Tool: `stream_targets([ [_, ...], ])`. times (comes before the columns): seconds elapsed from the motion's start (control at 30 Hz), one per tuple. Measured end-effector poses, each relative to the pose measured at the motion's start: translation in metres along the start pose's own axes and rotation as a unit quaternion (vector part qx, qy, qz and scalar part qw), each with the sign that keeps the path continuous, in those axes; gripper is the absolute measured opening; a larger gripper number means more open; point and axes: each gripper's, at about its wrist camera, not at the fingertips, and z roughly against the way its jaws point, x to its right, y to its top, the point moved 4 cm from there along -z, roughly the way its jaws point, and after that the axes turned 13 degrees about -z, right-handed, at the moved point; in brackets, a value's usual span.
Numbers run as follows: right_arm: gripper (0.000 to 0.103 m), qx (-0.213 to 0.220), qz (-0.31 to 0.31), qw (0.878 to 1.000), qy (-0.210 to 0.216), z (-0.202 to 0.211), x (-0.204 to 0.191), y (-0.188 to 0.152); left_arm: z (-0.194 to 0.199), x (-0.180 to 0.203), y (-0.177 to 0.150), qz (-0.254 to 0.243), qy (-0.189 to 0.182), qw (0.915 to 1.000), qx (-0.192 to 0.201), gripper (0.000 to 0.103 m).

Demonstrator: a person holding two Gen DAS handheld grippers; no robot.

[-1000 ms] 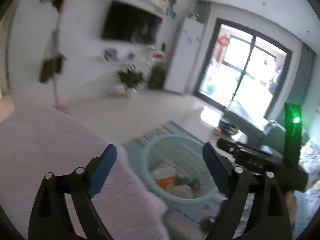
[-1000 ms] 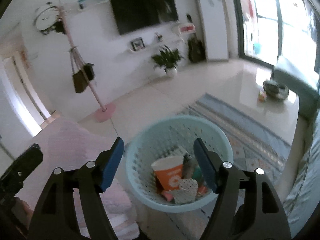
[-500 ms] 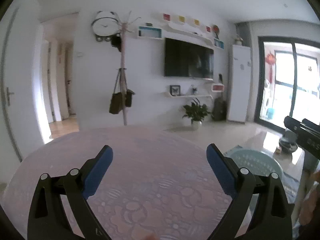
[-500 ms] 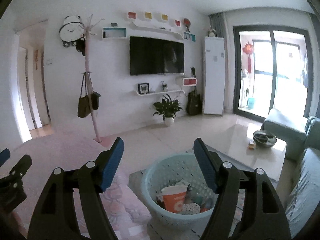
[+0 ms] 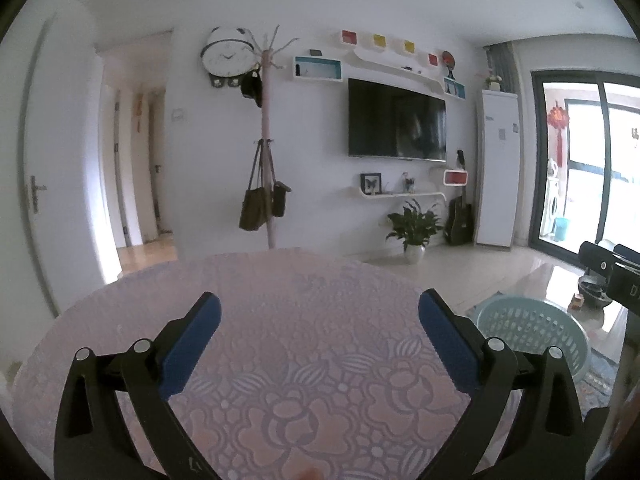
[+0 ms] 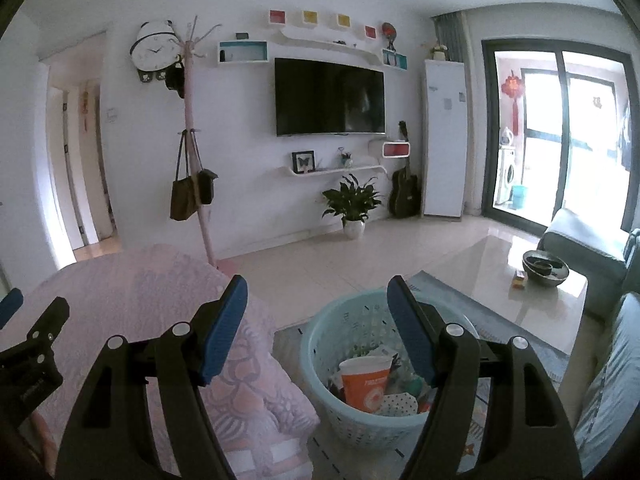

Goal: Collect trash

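Trash point(image 6: 366, 382) sits in the pale blue basket point(image 6: 320, 364) on the floor off my table's point(image 5: 320, 300) right edge. My left gripper point(image 5: 319, 330) has just been opening, nothing between its fingers; my right gripper point(image 6: 316, 320) hangs spread, empty.

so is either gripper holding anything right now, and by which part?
Nothing is held. The left gripper has just been opening, with only the pink patterned tablecloth behind the gap; the right gripper stands open and empty.

A pink floral tablecloth point(image 5: 304, 320) covers the round table; the basket point(image 6: 360, 420) stands on the rug point(image 6: 472, 300).
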Motion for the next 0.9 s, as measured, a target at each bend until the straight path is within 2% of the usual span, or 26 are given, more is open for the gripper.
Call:
stream_targets([
  [0.53, 0.069, -0.023, 0.007, 0.999, 0.021, -0.01, -0.01, -0.006, -0.001, -0.004, -0.007, 0.005, -0.003, 1.0, -0.006, 0.096],
  [0.6, 0.077, -0.022, 0.009, 0.999, 0.023, -0.009, -0.012, -0.007, 0.001, -0.003, -0.008, 0.007, -0.002, 1.0, -0.006, 0.096],
  [0.77, 0.078, -0.021, 0.011, 0.999, 0.025, -0.009, -0.016, -0.009, 0.002, -0.004, -0.011, 0.011, -0.001, 0.9999, -0.006, 0.096],
  [0.9, 0.085, -0.027, 0.004, 0.999, 0.024, -0.011, -0.013, -0.009, 0.0, -0.008, -0.013, 0.019, -0.006, 0.9997, -0.011, 0.096],
])
